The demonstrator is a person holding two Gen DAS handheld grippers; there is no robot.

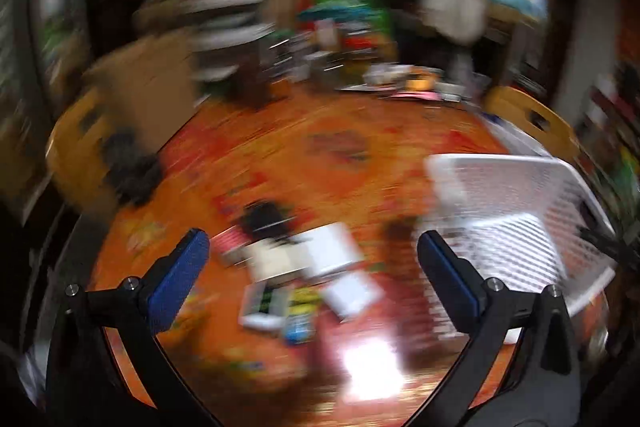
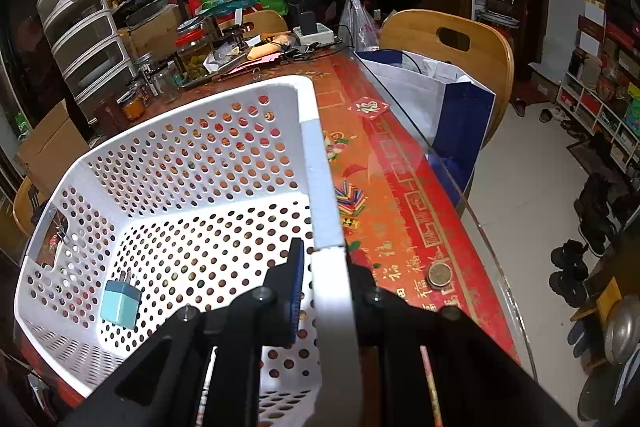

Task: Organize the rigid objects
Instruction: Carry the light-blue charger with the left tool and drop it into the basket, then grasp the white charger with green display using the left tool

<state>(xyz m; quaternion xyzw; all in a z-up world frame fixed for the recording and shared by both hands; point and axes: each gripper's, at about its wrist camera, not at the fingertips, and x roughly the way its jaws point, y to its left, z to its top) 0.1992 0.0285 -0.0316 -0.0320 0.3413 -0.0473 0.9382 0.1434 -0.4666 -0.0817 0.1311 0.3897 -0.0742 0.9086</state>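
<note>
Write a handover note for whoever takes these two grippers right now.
Left gripper: jaws wide open, nothing between them, over a blurred pile of small boxes on the table.
Right gripper: jaws shut on the rim of the white basket, steadying it.
Done: one pale blue charger plug lies in the basket.
Left: the boxes on the table, too blurred to count, still need to go into the basket. Keep the right grip.

Table (image 2: 404, 187): red-orange patterned cloth under a glass top. White perforated basket (image 2: 180, 163) stands on it. Just right of the basket: a coin (image 2: 439, 274). Beyond the basket, at the far edge: jars (image 2: 192, 57) and papers. Left of the basket: blurred small boxes (image 1: 304, 275).
</note>
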